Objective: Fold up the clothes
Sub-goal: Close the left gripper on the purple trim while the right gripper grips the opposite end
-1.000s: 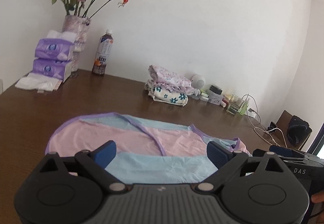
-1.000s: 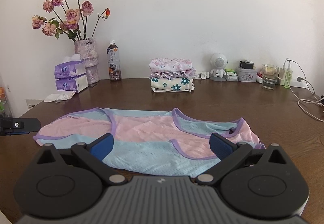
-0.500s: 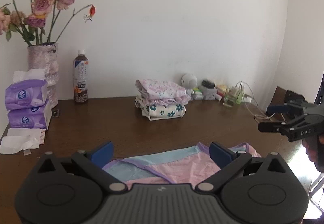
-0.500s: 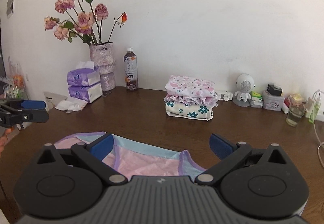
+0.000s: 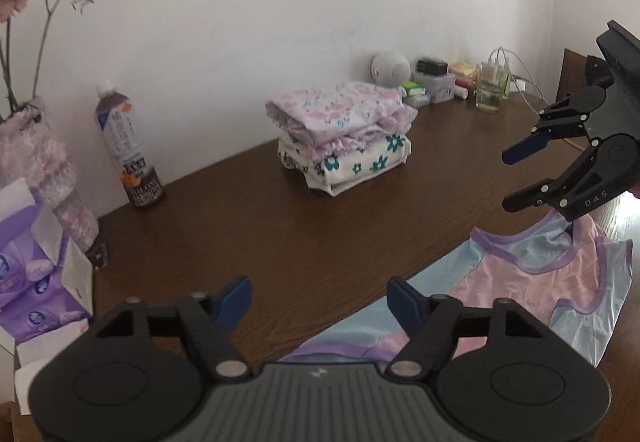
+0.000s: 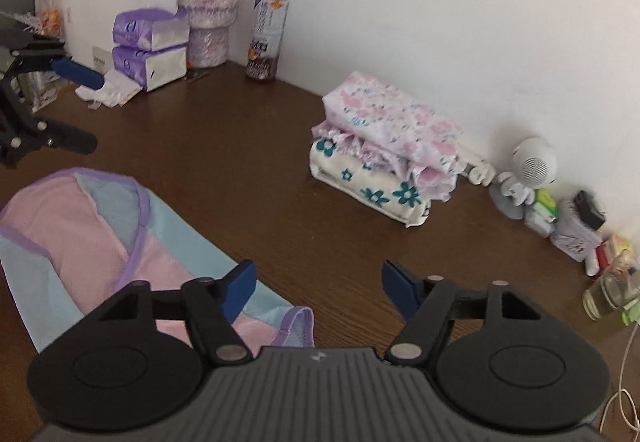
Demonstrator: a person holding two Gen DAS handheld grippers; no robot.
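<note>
A pink and light-blue sleeveless top [image 5: 532, 282] with purple trim lies flat on the brown table [image 5: 304, 226]; the same top [image 6: 92, 238] fills the lower left of the right wrist view. My left gripper [image 5: 320, 300] is open above the top's left end, nothing between its fingers. My right gripper [image 6: 318, 284] is open too, raised over the top's right end. Each gripper appears in the other's view: the right gripper [image 5: 520, 178] at far right, the left gripper [image 6: 76, 108] at far left, both open.
A stack of folded floral clothes [image 5: 340, 138] sits at the back by the wall. Tissue packs [image 6: 150, 50], a vase with roses [image 6: 208, 18] and a drink bottle [image 6: 266, 30] stand at back left. A small robot figure [image 6: 524, 178], boxes, a glass [image 5: 488, 98] and cables crowd the back right.
Both grippers have lifted off the spread top and swung apart, the left one towards the left end, the right one towards the right end. The top lies as before.
</note>
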